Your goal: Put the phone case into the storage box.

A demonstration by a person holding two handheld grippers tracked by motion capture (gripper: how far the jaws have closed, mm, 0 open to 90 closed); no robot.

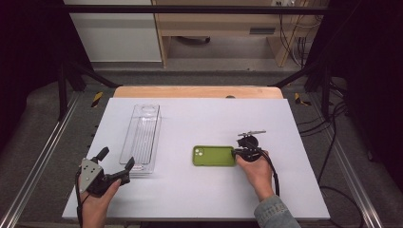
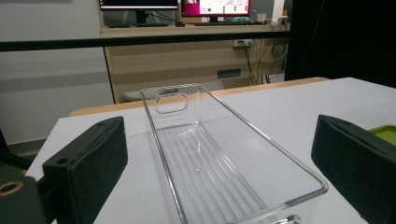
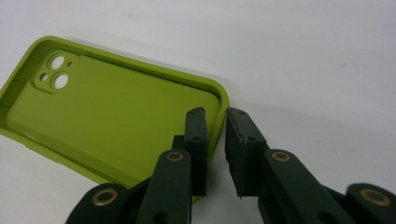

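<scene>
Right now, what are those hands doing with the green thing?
A person holds a gripper in each hand. The right gripper has its jaws on either side of the green phone case's end wall, nearly pinching it. The left gripper waits open beside the clear plastic bin. Both things lie on the white table.

Right gripper (image 3: 215, 140) at the end wall of a green phone case (image 3: 107, 107) on a white tabletop (image 3: 303, 56).

The lime-green case lies open side up, its hollow interior showing, with camera cutouts (image 3: 55, 71) at the far left corner. Two black jaws rise from the bottom edge and straddle the case's near short wall: one jaw sits inside the case, the other outside it. The gap between them is narrow; whether both pads press the wall cannot be told.
</scene>
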